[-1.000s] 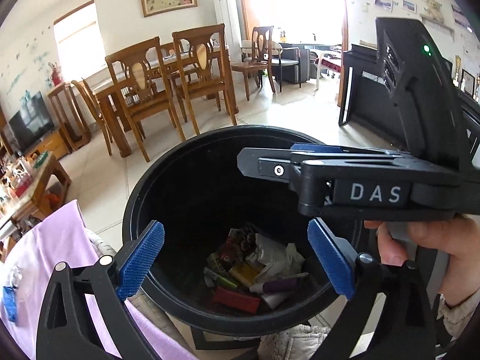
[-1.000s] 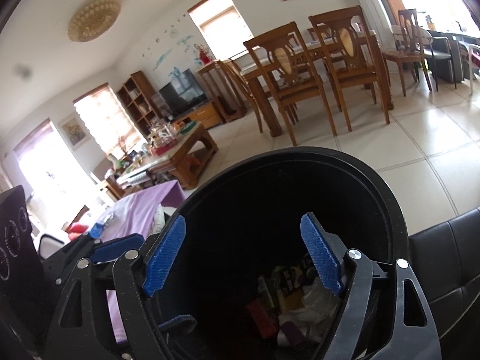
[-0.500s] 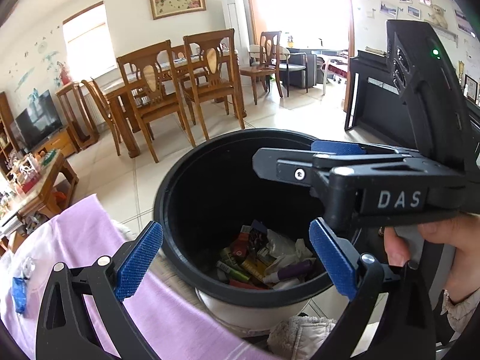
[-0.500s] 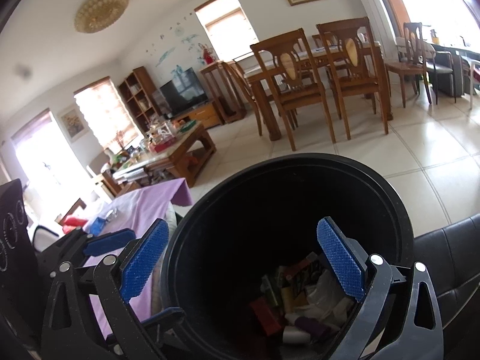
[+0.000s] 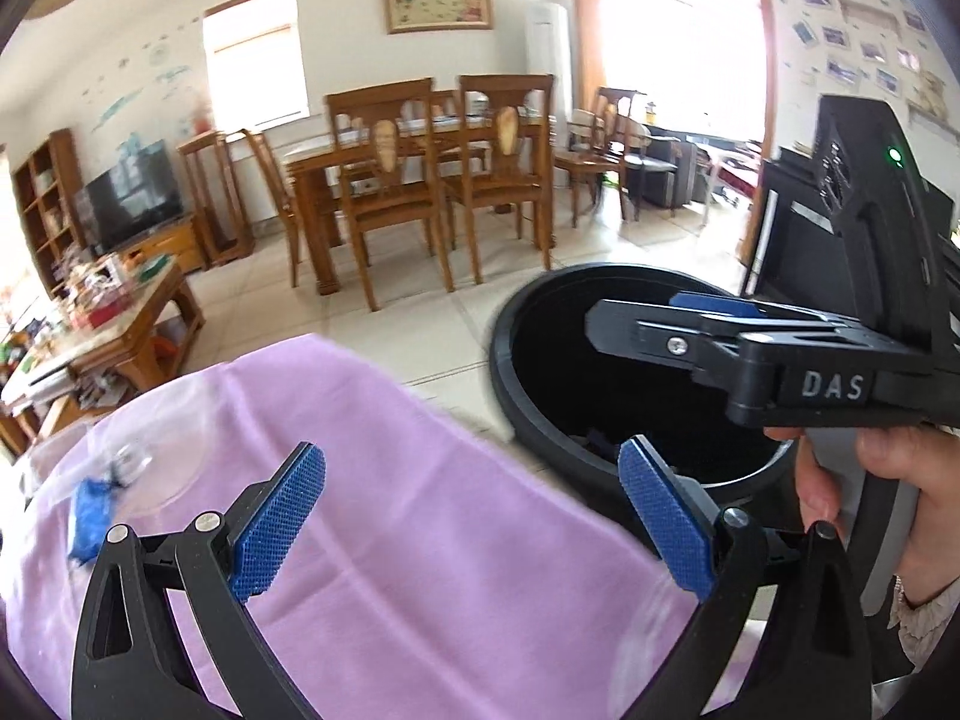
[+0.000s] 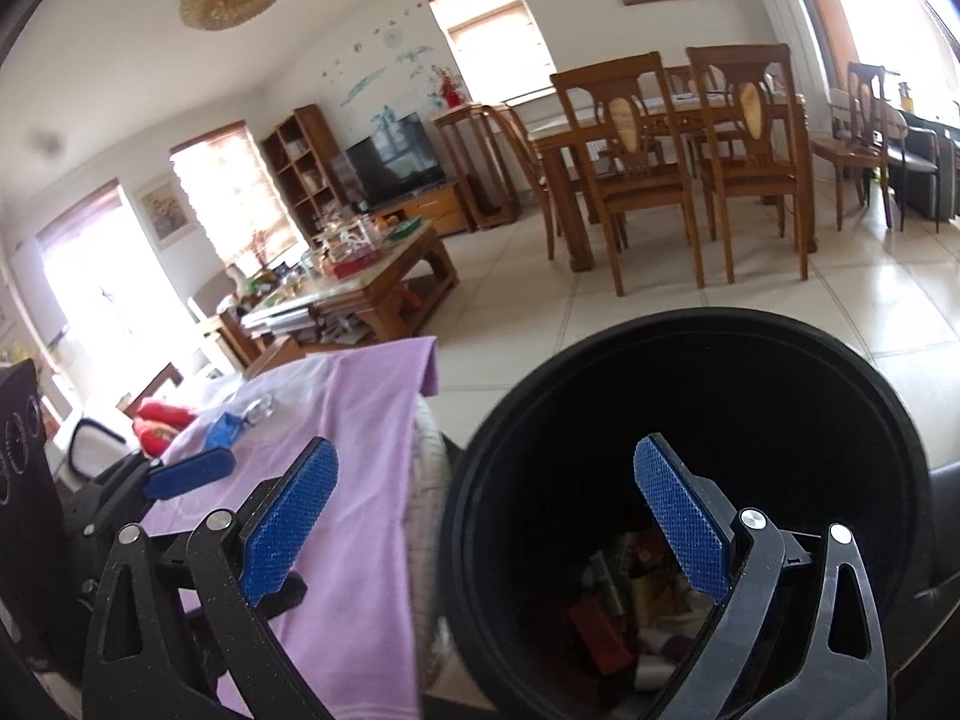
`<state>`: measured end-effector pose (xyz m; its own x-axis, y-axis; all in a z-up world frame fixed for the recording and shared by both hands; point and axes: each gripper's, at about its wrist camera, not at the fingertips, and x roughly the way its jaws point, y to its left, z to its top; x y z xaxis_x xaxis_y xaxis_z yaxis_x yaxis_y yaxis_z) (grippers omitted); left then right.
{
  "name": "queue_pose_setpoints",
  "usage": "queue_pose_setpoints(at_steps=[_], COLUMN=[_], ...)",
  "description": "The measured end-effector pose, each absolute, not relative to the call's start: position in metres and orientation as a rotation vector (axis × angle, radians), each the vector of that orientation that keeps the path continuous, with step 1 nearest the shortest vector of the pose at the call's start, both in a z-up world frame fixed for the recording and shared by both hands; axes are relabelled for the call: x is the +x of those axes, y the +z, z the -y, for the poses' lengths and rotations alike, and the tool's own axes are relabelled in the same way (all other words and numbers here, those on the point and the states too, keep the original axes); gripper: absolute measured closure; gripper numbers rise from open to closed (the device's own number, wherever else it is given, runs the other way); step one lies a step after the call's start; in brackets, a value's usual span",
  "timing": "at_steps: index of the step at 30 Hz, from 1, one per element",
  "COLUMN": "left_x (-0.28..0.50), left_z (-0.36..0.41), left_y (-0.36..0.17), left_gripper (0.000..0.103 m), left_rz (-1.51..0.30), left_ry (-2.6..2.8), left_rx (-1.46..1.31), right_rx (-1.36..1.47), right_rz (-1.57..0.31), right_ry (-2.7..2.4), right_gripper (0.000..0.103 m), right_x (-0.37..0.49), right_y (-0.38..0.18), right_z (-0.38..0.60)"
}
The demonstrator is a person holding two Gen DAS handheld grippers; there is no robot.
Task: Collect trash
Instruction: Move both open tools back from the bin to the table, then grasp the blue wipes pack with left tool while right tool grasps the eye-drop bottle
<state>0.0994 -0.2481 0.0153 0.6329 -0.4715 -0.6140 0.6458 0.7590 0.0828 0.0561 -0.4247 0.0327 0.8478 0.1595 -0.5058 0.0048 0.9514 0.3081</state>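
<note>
A black round trash bin point(image 5: 528, 324) point(image 6: 708, 372) stands beside a table with a purple cloth point(image 5: 420, 540) point(image 6: 336, 420). Wrappers and paper lie in the bin's bottom point(image 6: 618, 612). My left gripper point(image 5: 474, 516) is open and empty over the cloth. My right gripper point(image 6: 486, 516) is open and empty at the bin's near rim; it shows side-on in the left wrist view point(image 5: 720, 330). A blue wrapper point(image 5: 90, 516) point(image 6: 225, 427) and clear plastic point(image 5: 156, 456) lie on the cloth's far left.
Wooden dining chairs and table point(image 5: 432, 180) stand on the tiled floor behind. A cluttered coffee table point(image 6: 360, 276) is at left, with a TV point(image 6: 396, 162) beyond. A black sofa edge point(image 6: 942, 516) is at right.
Both grippers have swung left, away from over the bin toward the purple cloth. The bin now sits to the right in both views. Both stay open and empty.
</note>
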Motion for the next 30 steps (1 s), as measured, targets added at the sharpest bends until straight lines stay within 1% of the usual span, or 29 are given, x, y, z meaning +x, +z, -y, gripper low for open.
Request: queue_pose_setpoints(at_steps=[9, 15, 21, 23, 24, 25, 26, 29, 30], left_x=[0.139, 0.182, 0.222, 0.233, 0.239, 0.243, 0.248, 0.249, 0.251], left_z=[0.151, 0.075, 0.032, 0.028, 0.026, 0.024, 0.023, 0.024, 0.023], left_y=[0.014, 0.008, -0.005, -0.01, -0.014, -0.016, -0.019, -0.024, -0.024], left_gripper=[0.005, 0.005, 0.006, 0.013, 0.024, 0.033, 0.035, 0.039, 0.044], left_rz=[-0.636, -0.706, -0.771, -0.794, -0.815, -0.827, -0.836, -0.831, -0.832], left_ry=[-0.455, -0.337, -0.285, -0.286, -0.297, -0.305, -0.312, -0.322, -0.324], left_rx=[0.199, 0.062, 0.002, -0.01, -0.022, -0.028, -0.03, -0.017, -0.017], right_rx=[0.242, 0.192, 0.13, 0.107, 0.091, 0.08, 0.067, 0.047, 0.034], right_rz=[-0.593, -0.625, -0.672, -0.687, -0.692, -0.696, -0.703, -0.726, -0.734], right_ry=[0.177, 0.259, 0.329, 0.344, 0.348, 0.352, 0.361, 0.382, 0.387], right_gripper=[0.005, 0.005, 0.005, 0.006, 0.006, 0.006, 0.008, 0.009, 0.009], right_x=[0.102, 0.133, 0.164, 0.174, 0.179, 0.183, 0.189, 0.205, 0.212], right_y=[0.035, 0.035, 0.032, 0.032, 0.031, 0.03, 0.03, 0.027, 0.026], right_z=[0.346, 0.295, 0.257, 0.245, 0.239, 0.233, 0.226, 0.209, 0.202])
